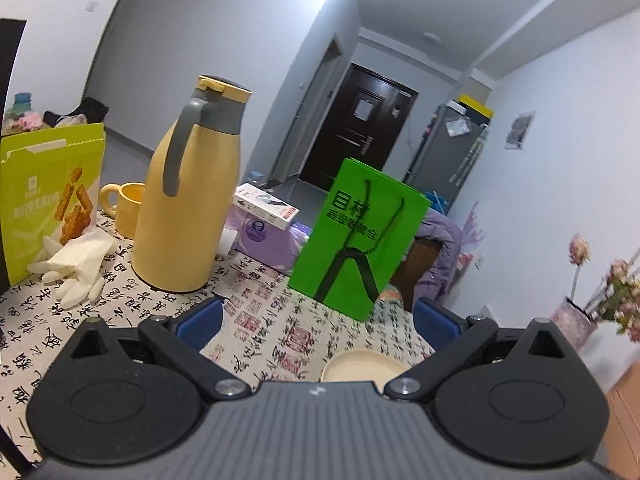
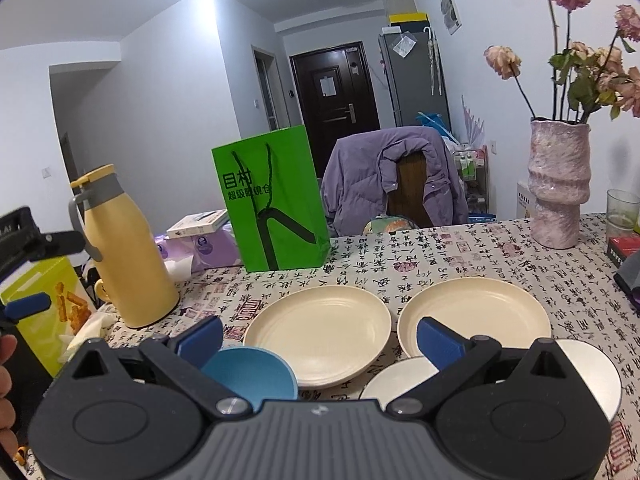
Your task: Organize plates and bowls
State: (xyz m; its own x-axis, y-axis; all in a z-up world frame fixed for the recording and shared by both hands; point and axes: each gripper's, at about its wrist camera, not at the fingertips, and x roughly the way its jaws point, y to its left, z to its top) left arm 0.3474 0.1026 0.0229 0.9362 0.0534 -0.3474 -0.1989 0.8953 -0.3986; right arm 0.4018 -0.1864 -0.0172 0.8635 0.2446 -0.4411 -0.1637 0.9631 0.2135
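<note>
In the right wrist view two cream plates lie side by side on the patterned tablecloth, one in the middle (image 2: pixel 320 332) and one to the right (image 2: pixel 476 312). A blue bowl (image 2: pixel 256 372) sits just in front of my right gripper (image 2: pixel 318 340), which is open above the dishes with nothing between its fingers. Two white dishes, one near (image 2: pixel 400 380) and one far right (image 2: pixel 592 372), peek out behind its right finger. In the left wrist view my left gripper (image 1: pixel 318 320) is open over the cloth, and a cream plate's rim (image 1: pixel 360 366) shows just beyond its body.
A yellow thermos jug (image 1: pixel 188 200) and a yellow mug (image 1: pixel 124 208) stand left, beside a snack box (image 1: pixel 48 196) and white gloves (image 1: pixel 76 264). A green paper bag (image 2: pixel 272 200) stands mid-table. A pink vase (image 2: pixel 558 188) with flowers and a glass (image 2: pixel 620 212) are far right. A chair with a purple jacket (image 2: pixel 392 176) is behind.
</note>
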